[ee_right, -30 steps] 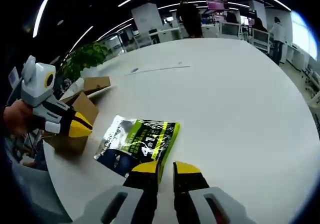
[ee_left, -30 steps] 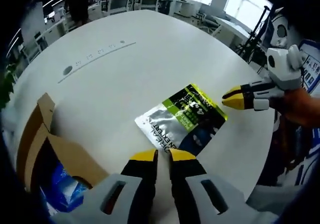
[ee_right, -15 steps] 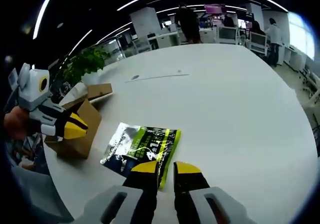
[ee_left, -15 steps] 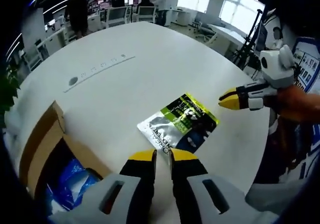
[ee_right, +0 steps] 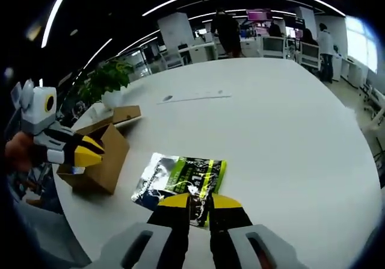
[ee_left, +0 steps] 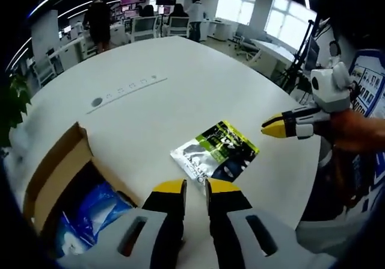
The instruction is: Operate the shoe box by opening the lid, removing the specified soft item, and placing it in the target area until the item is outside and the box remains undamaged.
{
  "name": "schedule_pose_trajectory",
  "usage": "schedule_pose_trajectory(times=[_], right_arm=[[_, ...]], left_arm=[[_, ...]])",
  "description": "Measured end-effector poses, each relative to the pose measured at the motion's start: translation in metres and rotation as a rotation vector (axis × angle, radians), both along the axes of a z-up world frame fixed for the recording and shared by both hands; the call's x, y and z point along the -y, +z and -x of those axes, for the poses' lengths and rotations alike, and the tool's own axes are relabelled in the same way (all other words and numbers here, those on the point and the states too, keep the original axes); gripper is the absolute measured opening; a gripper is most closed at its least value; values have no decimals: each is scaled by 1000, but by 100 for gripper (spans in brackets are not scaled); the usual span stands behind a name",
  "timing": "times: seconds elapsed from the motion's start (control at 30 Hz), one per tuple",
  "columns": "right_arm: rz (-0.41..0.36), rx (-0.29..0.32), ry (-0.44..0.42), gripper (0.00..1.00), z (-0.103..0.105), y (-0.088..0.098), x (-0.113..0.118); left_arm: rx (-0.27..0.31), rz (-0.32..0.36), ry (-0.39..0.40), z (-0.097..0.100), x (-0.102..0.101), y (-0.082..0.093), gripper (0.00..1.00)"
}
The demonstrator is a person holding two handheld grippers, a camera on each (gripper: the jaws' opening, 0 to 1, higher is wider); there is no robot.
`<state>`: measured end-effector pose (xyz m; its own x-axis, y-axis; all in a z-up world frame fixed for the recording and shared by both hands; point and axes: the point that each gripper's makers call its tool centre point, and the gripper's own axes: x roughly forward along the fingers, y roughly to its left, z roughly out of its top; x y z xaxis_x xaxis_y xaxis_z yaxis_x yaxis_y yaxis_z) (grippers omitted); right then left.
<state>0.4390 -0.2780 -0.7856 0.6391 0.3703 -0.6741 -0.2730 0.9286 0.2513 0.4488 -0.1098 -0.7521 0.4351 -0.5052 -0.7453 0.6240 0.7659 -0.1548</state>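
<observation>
I've drawn both tongs back and up from the packet (ee_left: 215, 154); my left gripper (ee_left: 194, 187) now looks further into the open box (ee_left: 57, 166).

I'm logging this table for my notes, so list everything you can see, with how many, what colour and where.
Table: one, white, round-edged, under everything.
Shoe box: one, brown cardboard, lid open, on the table near the edge, apart from the pouch.
Blue plastic-wrapped item: one, blue, inside the open box.
Pouch: one, silver, green and dark, lying flat on the table outside the box.
Grey strip with a round mark: one, on the table farther back.
Plant: one, green, beyond the table behind the box.
People: several, standing at desks in the background.
Left gripper: grey body, black fingers with yellow tips, nearly together, holding nothing.
Right gripper: same colours, fingers close together, above the pouch's near edge.
Hand: one, holding the right gripper.
</observation>
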Motion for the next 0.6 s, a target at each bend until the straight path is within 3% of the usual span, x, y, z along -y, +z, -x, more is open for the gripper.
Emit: schedule_pose_trajectory(times=[0.43,0.6], right_arm=[[-37,28,13,10,8,17,-33],[-55,62,16,9,9,33,-46]], left_arm=[[51,42,49,14,-32,17,13],[100,70,91,19,-48,31,13]])
